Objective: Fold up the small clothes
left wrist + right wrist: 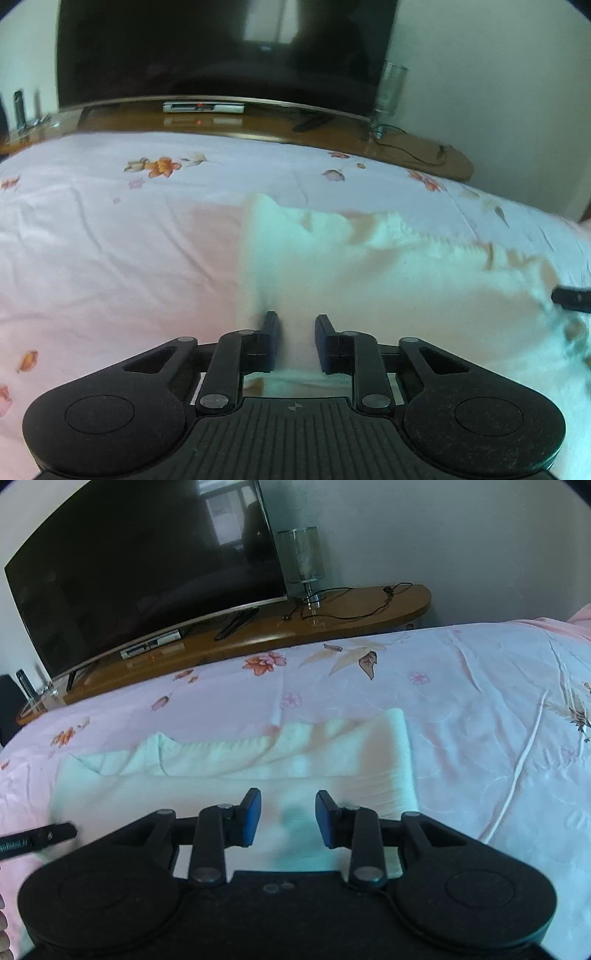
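Left wrist view: the left gripper [295, 341] sits low over the near left corner of a white cloth [369, 273] spread on the bed [110, 240]. Its jaws stand partly open, with cloth between the blue pads [272, 343]; they do not look pinched shut on it, so I judge this a grasp being set or just let go. The cloth's far edge is rumpled into peaks, and the fabric is blurred on the right, where the tip of the other tool [572, 299] shows. Beyond the bed's far edge stand a TV [221, 48] and a lamp [391, 88] on a wooden shelf [424, 151].

Right wrist view: the right gripper [289, 821] hovers over the cloth's near edge, toward its right side, jaws wider apart and gripping nothing that I can see. The cloth [229, 771] lies across the middle of the bed [480, 709], its far part doubled into a band. With one tool at each near corner, lifting that edge evenly and carrying it over looks like the likely next fold.
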Demonstrator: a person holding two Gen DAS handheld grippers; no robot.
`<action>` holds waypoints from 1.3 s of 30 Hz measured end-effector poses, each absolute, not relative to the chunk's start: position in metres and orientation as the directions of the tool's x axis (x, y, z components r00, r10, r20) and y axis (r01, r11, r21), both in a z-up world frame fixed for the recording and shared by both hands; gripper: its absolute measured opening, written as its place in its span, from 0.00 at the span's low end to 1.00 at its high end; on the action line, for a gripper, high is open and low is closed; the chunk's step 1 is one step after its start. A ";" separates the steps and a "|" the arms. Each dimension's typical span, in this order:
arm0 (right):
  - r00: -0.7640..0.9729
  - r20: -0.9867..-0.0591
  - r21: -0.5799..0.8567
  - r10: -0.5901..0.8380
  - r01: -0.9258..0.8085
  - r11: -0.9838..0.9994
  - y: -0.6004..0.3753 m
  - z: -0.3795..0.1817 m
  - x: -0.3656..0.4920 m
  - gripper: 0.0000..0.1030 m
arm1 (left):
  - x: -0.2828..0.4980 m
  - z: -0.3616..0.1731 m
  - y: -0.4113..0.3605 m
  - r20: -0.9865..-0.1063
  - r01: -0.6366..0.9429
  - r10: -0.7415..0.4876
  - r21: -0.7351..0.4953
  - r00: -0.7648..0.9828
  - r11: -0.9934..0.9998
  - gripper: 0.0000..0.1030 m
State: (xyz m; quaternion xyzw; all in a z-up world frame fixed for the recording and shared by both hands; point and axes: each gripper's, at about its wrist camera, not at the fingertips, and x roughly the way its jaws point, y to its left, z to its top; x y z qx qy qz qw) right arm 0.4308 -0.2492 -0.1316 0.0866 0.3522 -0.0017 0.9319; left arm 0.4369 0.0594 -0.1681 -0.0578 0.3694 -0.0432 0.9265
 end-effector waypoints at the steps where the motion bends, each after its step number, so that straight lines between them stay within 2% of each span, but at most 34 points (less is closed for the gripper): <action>1: 0.749 -0.661 0.159 0.052 0.072 0.985 -0.252 -0.134 0.432 0.32 | 0.440 -0.166 0.061 -0.688 0.029 -0.126 -0.151 0.715 0.988 0.23; 4: 0.739 -0.672 0.171 0.043 0.099 0.980 -0.259 -0.140 0.436 0.33 | 0.445 -0.151 0.063 -0.676 -0.008 -0.134 -0.202 0.725 0.979 0.23; 6: 0.749 -0.661 0.167 0.034 0.102 0.981 -0.260 -0.139 0.436 0.33 | 0.451 -0.143 0.054 -0.651 0.030 -0.133 -0.166 0.747 0.986 0.23; 9: 0.749 -0.662 0.151 0.020 0.108 0.983 -0.259 -0.137 0.442 0.32 | 0.471 -0.144 0.047 -0.667 0.036 -0.138 -0.165 0.732 0.986 0.23; 11: 0.753 -0.658 0.130 -0.016 0.135 0.982 -0.261 -0.137 0.447 0.37 | 0.483 -0.152 0.048 -0.681 0.008 -0.105 -0.144 0.725 0.990 0.23; 12: 0.749 -0.662 0.119 -0.028 0.141 0.983 -0.262 -0.138 0.449 0.45 | 0.486 -0.158 0.049 -0.691 0.000 -0.095 -0.136 0.716 0.991 0.23; 13: 0.744 -0.668 0.102 -0.038 0.142 0.985 -0.263 -0.140 0.451 0.47 | 0.488 -0.165 0.052 -0.702 -0.004 -0.095 -0.138 0.706 0.990 0.23; 18: 0.719 -0.693 0.030 -0.053 0.103 0.994 -0.265 -0.155 0.450 0.34 | 0.485 -0.165 0.054 -0.699 0.000 -0.095 -0.135 0.708 0.991 0.23; 23: 0.751 -0.660 0.094 -0.027 0.118 0.989 -0.266 -0.136 0.435 0.35 | 0.468 -0.148 0.054 -0.691 0.009 -0.127 -0.171 0.712 0.985 0.24; 24: 0.759 -0.650 0.091 -0.023 0.109 0.990 -0.264 -0.133 0.429 0.35 | 0.464 -0.149 0.052 -0.693 0.021 -0.133 -0.168 0.708 0.986 0.33; 25: 0.763 -0.646 0.083 -0.024 0.101 0.991 -0.261 -0.131 0.423 0.37 | 0.460 -0.151 0.051 -0.699 0.030 -0.138 -0.165 0.702 0.986 0.46; 26: 0.762 -0.648 0.075 -0.019 0.089 0.993 -0.259 -0.131 0.417 0.37 | 0.456 -0.155 0.050 -0.699 0.039 -0.146 -0.166 0.700 0.985 0.48; 30: 0.696 -0.717 0.026 -0.041 0.085 0.996 -0.260 -0.148 0.410 0.36 | 0.446 -0.161 0.042 -0.710 0.053 -0.116 -0.111 0.695 0.992 0.48; 34: 0.715 -0.699 0.075 -0.011 0.088 0.993 -0.263 -0.137 0.399 0.37 | 0.430 -0.148 0.040 -0.705 0.056 -0.137 -0.137 0.696 0.989 0.49; 36: 0.740 -0.673 0.094 0.002 0.083 0.992 -0.261 -0.128 0.389 0.38 | 0.424 -0.150 0.037 -0.712 0.063 -0.132 -0.122 0.689 0.991 0.54; 39: 0.729 -0.685 0.078 0.007 0.063 0.995 -0.255 -0.129 0.385 0.40 | 0.422 -0.156 0.032 -0.723 0.064 -0.108 -0.088 0.682 0.994 0.54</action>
